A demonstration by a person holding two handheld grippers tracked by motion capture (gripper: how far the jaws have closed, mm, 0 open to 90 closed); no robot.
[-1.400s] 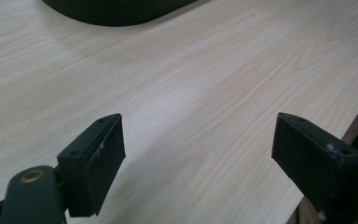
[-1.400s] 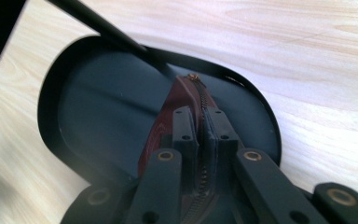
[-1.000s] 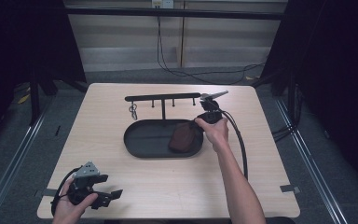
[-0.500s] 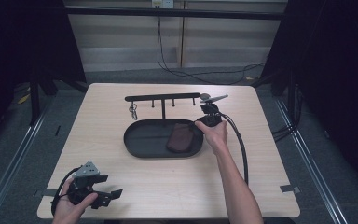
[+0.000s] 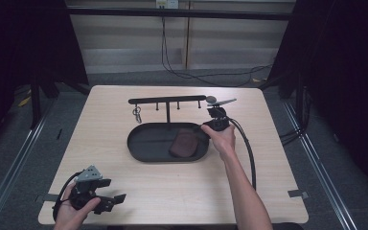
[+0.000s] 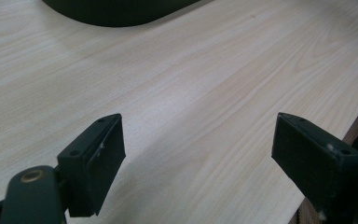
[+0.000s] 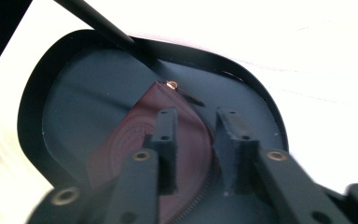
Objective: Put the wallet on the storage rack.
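Note:
A dark maroon leather pouch (image 5: 184,143) with a zipper lies flat in the right half of a black oval tray (image 5: 130,143). My right gripper (image 5: 205,129) hovers over the tray's right end. In the right gripper view its jaws (image 7: 196,116) have just been opening and stand a little apart over the zippered edge of the pouch (image 7: 130,140), and the pads do not press on it. My left gripper (image 5: 112,190) rests at the table's front left corner. Its jaws (image 6: 198,135) are spread wide over bare wood.
A black rail with hooks (image 5: 167,100) stands just behind the tray, and a key ring (image 5: 137,114) hangs near its left end. The rail's rod (image 7: 93,21) crosses above the tray (image 7: 32,93). A cable (image 5: 247,153) trails from the right gripper along the forearm.
The right gripper's jaws have parted and let go of the pouch, which now lies flat in the tray. The right hand has drawn back slightly. The left gripper has not moved.

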